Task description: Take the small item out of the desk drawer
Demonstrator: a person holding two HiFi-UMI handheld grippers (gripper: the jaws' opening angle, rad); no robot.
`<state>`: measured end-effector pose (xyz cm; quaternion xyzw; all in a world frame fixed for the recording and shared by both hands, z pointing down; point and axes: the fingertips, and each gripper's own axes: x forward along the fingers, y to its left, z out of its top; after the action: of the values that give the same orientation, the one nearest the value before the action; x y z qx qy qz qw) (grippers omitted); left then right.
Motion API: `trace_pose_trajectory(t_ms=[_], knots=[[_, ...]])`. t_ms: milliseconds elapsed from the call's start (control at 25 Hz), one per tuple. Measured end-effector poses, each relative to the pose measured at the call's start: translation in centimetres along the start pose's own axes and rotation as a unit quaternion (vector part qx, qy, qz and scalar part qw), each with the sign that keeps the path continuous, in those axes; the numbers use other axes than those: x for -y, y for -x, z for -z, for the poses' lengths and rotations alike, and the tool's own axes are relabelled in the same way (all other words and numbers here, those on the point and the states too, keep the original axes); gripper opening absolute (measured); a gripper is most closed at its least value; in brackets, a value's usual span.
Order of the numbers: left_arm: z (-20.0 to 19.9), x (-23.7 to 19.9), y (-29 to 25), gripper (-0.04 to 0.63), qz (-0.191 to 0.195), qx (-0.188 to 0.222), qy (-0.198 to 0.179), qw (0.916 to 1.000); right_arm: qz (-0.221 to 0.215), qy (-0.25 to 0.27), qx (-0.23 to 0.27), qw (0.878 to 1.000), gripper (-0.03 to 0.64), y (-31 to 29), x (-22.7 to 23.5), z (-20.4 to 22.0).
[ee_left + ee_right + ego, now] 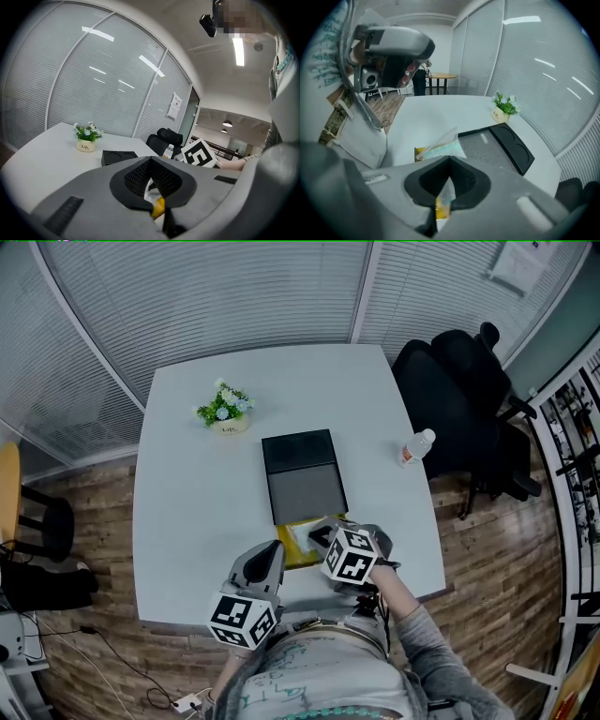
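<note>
A dark desk drawer unit [302, 479] lies mid-table with its yellow drawer [298, 556] pulled out toward me. My right gripper [319, 536] hangs over that drawer, shut on a clear plastic packet [440, 143] with a pale blue-white item inside; the packet sticks up past the jaws, above the drawer [420, 153]. My left gripper [277, 557] sits at the drawer's front left corner. Its jaws are closed, with a bit of the yellow drawer [158, 206] pinched where they meet. The right gripper's marker cube [201, 153] shows just beyond.
A small potted plant [225, 411] stands at the table's back left. A water bottle [414, 447] is near the right edge, with a black office chair [459, 399] behind it. The table's front edge [187, 622] lies close below both grippers.
</note>
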<state>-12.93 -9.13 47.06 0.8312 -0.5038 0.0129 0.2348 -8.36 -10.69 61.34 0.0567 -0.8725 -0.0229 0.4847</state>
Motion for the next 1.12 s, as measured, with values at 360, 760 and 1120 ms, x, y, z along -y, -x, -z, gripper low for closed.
trace_pose_trajectory(t_ms=[360,760,1120], knots=[[0.0,0.5,0.0,-0.003,0.008,-0.001,0.003,1.0,0.013,-0.008,0.011,1.0,0.003,2.9,0.1,-1.8],[0.4,0.8,-0.1,-0.003,0.009,-0.008,0.002,0.9999,0.013,-0.005,0.019,1.0,0.003,3.5,-0.1,-2.3],[0.3,1.3,0.0,-0.003,0.01,-0.004,0.001,0.9999,0.023,0.005,0.022,0.999,0.003,3.8,-0.1,-2.2]])
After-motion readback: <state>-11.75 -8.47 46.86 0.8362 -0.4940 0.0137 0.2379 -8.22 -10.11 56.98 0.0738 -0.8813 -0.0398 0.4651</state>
